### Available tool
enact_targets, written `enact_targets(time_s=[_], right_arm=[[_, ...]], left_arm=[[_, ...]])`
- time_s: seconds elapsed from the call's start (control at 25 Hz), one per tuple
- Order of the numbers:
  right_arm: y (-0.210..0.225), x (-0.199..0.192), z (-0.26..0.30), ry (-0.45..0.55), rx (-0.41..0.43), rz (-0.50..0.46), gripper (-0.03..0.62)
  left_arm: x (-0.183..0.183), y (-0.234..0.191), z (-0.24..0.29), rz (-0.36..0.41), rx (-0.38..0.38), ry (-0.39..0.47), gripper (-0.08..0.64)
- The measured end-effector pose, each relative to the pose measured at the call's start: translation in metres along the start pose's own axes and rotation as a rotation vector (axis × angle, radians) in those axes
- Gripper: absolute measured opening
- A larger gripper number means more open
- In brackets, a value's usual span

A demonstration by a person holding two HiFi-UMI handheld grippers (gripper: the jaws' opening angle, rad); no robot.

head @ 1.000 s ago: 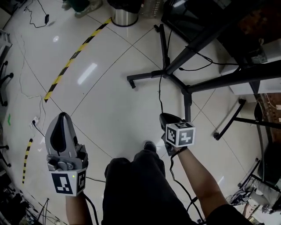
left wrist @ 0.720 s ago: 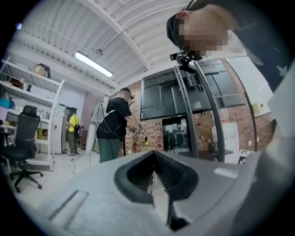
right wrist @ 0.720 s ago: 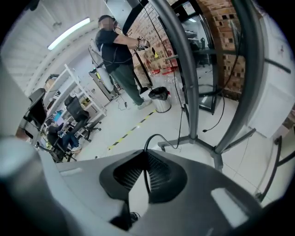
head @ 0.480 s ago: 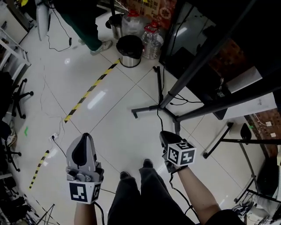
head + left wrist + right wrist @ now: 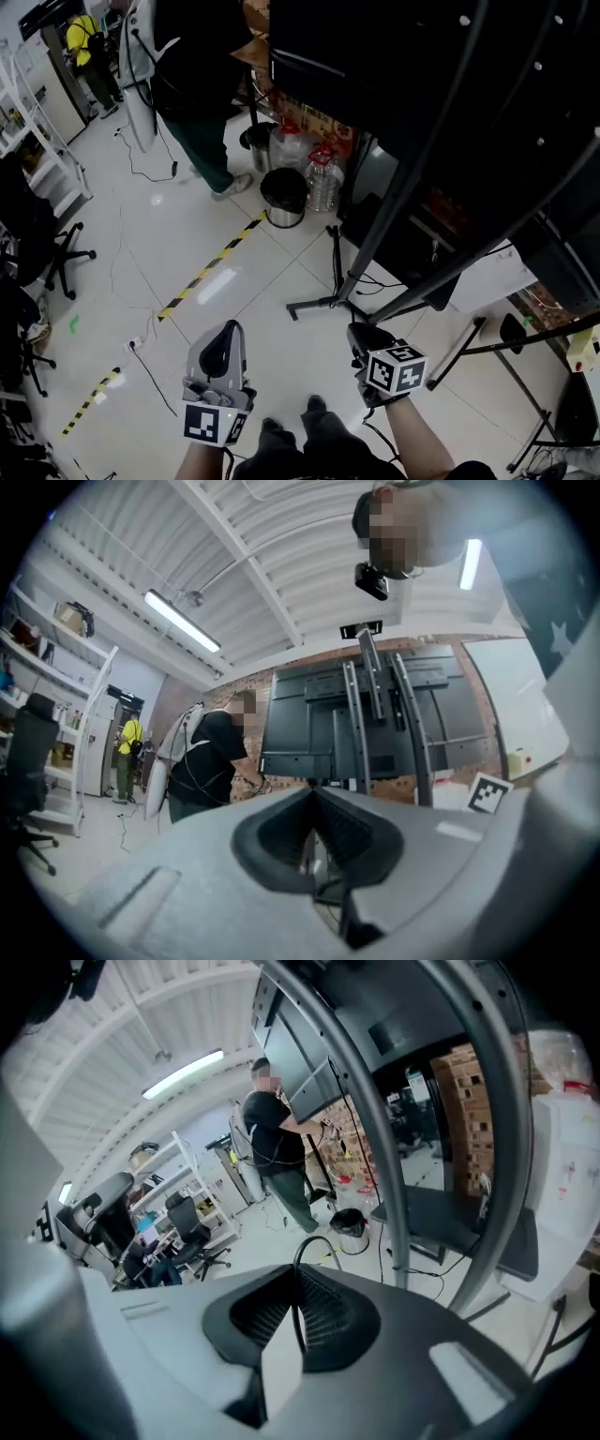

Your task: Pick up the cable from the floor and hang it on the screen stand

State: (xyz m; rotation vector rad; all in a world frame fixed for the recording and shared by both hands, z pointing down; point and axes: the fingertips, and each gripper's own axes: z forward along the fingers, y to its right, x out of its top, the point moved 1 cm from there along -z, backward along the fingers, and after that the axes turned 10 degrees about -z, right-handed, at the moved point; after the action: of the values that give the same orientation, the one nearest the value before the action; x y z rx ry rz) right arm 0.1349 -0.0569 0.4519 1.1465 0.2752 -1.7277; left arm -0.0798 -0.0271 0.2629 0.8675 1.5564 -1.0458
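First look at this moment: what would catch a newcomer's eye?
The big black screen stand fills the upper right of the head view, its poles slanting down. Low in that view the right gripper is shut on a thin black cable, which loops out past its jaws. Upper left, a person in a dark top stands near a black bin.

Black cable [image 5: 315, 1238]; yellow-and-black striped floor tape [image 5: 211, 269]
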Motion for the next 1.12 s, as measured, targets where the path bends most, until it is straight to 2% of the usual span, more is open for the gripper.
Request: enact_targets(time_s=[0.28,0.52,0.68,0.76,0.8,1.0,1.12], right_arm=[[-0.019,0.065,-0.059,0.154,-0.011,-0.095,0.023],[-0.026,0.14,-0.119,0.354,-0.03,-0.146,0.023],[-0.016,0.18,-0.144,0.423,-0.031,-0.153,0.023],[-0.008,0.195,-0.153,0.437,-0.055,-0.171,0.023],[-0.004,0.201,-0.158,0.441,-0.074,-0.183,0.023],[0.02,0.214,-0.173,0.455,-0.127,-0.169,0.023],[0.029,0.227,-0.185,0.498,-0.176,-0.139,0.023]], left_arm=[[0.042,0.033,-0.006,-0.026,-0.062,0.068,0.005],[0.045,0.06,-0.004,0.01,-0.125,0.055,0.005],[0.052,0.08,0.002,0.08,-0.14,0.043,0.005],[0.058,0.086,0.005,0.136,-0.135,0.03,0.005],[0.062,0.088,0.006,0.14,-0.132,0.031,0.005],[0.067,0.086,0.012,0.004,-0.097,0.046,0.006],[0.065,0.092,0.017,-0.014,-0.136,0.037,0.005]])
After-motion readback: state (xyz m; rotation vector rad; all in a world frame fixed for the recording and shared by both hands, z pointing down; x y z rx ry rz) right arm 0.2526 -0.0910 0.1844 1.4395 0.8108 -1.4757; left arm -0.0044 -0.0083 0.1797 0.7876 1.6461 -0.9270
